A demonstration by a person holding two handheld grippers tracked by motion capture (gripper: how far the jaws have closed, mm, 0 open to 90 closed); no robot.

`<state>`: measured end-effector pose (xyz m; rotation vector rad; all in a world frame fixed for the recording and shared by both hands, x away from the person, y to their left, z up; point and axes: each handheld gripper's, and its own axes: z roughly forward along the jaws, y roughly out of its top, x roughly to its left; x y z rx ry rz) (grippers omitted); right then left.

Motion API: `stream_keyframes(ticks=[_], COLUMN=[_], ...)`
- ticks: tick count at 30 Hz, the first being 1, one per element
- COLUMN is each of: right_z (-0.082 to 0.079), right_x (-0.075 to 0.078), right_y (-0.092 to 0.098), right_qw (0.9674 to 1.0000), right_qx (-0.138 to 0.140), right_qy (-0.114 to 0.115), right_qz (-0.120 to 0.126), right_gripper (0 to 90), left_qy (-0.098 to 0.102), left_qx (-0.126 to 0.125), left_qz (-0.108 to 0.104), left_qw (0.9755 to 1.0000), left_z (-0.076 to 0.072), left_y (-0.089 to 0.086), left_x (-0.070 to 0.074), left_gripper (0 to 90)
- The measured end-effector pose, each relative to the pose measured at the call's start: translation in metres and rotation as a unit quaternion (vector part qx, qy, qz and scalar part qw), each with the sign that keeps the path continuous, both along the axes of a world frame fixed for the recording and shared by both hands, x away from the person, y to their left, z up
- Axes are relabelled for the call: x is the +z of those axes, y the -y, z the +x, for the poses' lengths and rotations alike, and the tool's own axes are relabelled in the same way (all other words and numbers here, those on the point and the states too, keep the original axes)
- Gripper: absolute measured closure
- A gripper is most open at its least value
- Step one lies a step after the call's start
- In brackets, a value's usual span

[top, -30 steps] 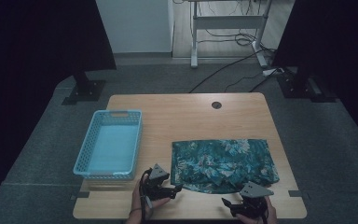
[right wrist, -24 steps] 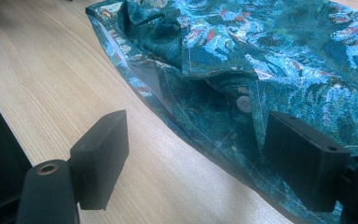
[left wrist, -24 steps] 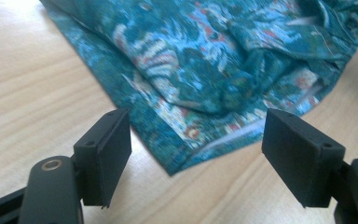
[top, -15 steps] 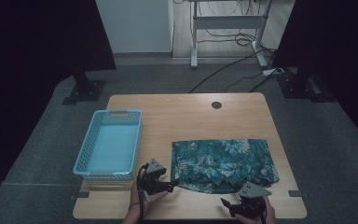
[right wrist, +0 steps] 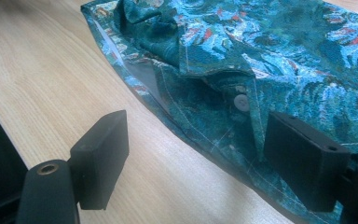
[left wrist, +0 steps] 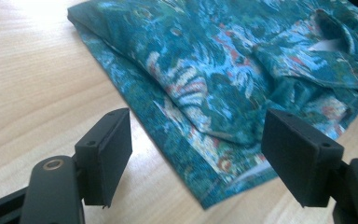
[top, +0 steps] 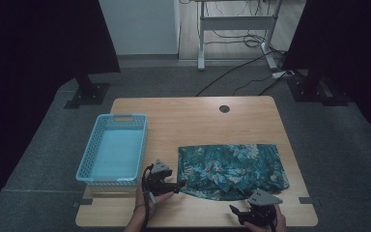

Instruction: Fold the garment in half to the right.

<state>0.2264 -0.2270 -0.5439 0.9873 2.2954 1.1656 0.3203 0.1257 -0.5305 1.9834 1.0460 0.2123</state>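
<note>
Shirt (top: 232, 170) lies folded flat on the table (top: 193, 121), between the two tongs and beyond both.

Left tongs (top: 178, 185): jaws apart, nothing clamped. High view puts the tips right at the shirt's near-left corner; can't tell from there if they touch. Left gripper view (left wrist: 196, 158) settles it: the shirt corner (left wrist: 214, 196) sits in the gap between the jaws, pads clear of the cloth on both sides.

Right tongs (top: 235, 211): jaws apart, nothing clamped. High view shows them just short of the shirt's near edge, toward its right end. Right gripper view (right wrist: 196, 163) adds detail that the high view lacks: the folded hem runs slantwise through the gap, a white button (right wrist: 240, 102) just ahead of the right jaw, collar bunched farther ahead.

Basket (top: 113, 147): blue, past the left tongs on their outer side, high view.
</note>
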Motion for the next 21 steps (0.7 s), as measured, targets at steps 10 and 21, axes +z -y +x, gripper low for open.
stream_keyframes(ticks=[10,21], right_z=[0.000,0.000], right_x=[-0.001,-0.001], right_y=[0.000,0.001], right_qw=[1.0000,1.0000], right_qx=[-0.002,-0.007], right_qy=[-0.003,0.000], right_qz=[-0.003,-0.006], right_gripper=[22.1,22.1], left_qy=[-0.011,-0.003], left_qx=[0.007,0.023], left_qz=[0.006,0.018], left_qw=[0.9999,0.9996], left_z=[0.008,0.018], left_y=[0.001,0.008], left_x=[0.000,-0.002], left_gripper=[23.9,23.7])
